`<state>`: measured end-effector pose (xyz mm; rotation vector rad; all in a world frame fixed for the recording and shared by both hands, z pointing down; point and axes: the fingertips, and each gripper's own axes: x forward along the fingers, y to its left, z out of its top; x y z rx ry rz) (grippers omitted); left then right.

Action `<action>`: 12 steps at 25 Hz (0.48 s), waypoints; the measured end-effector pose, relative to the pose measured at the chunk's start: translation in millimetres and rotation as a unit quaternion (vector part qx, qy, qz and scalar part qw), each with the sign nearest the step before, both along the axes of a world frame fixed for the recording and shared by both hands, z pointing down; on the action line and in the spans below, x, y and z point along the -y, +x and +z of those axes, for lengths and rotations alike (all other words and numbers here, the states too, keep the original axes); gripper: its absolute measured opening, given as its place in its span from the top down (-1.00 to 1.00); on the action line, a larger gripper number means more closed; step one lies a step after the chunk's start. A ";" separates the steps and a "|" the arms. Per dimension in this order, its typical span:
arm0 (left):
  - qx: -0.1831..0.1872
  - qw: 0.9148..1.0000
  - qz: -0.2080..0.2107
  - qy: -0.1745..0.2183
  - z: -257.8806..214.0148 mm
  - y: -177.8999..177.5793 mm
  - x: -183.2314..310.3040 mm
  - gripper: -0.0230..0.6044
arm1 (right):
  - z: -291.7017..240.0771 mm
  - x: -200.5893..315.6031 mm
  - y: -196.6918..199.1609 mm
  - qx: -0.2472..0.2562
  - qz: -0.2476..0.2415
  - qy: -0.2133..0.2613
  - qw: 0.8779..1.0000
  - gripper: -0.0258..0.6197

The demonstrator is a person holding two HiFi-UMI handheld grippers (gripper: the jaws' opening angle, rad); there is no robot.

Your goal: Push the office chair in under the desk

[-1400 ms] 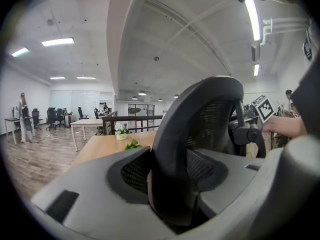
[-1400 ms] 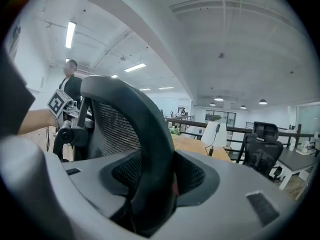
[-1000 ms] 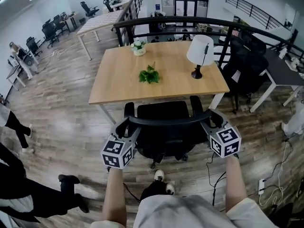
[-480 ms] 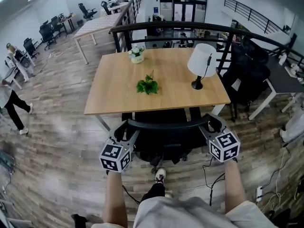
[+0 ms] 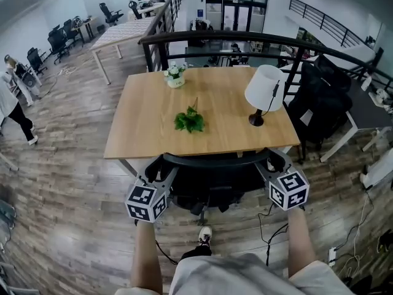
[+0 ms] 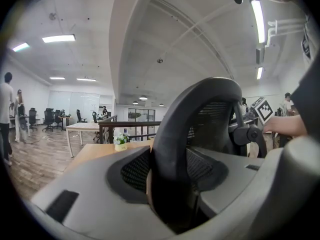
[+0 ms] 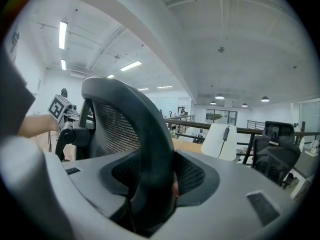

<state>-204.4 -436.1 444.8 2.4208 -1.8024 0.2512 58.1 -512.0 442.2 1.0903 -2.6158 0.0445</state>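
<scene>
The black mesh office chair (image 5: 212, 182) stands at the near edge of the wooden desk (image 5: 150, 125), its seat mostly under the top. Its curved backrest rim (image 5: 215, 160) runs between my two grippers. My left gripper (image 5: 163, 172) clamps the rim's left end, my right gripper (image 5: 266, 164) the right end. In the left gripper view the backrest frame (image 6: 192, 129) fills the gap of the left gripper (image 6: 170, 186). The right gripper view shows the frame (image 7: 145, 134) wedged in the right gripper (image 7: 155, 186) the same way.
On the desk stand a white lamp (image 5: 264, 91), a green sprig (image 5: 189, 121) and a small flower pot (image 5: 175, 74). A dark railing (image 5: 215, 37) runs behind it. Another black chair (image 5: 322, 97) and a grey desk sit right. A cable (image 5: 264, 226) lies on the floor. A person (image 5: 12, 106) walks far left.
The chair has rolled forward until its seat went under the desk edge, both grippers moving with it. The person at the left has walked away.
</scene>
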 end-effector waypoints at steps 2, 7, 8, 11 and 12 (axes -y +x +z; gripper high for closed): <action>-0.002 1.000 0.000 0.003 -0.7 -6.4 8.7 0.11 | -0.3 8.8 -6.0 0.001 -0.001 -0.001 1.000 0.24; -0.010 1.000 0.002 0.002 -1.9 -15.9 28.0 0.11 | -1.4 27.2 -14.7 0.008 0.001 -0.001 1.000 0.24; -0.012 1.000 0.003 0.001 -1.8 -17.2 31.1 0.11 | -1.4 30.0 -15.8 0.009 0.001 -0.001 1.000 0.24; -0.015 1.000 0.002 0.001 -1.6 -22.6 39.3 0.11 | -1.3 38.3 -20.7 0.014 0.002 -0.001 1.000 0.23; -0.016 1.000 0.001 0.001 -1.7 -24.6 41.5 0.11 | -1.3 40.7 -22.7 0.015 0.002 -0.002 1.000 0.23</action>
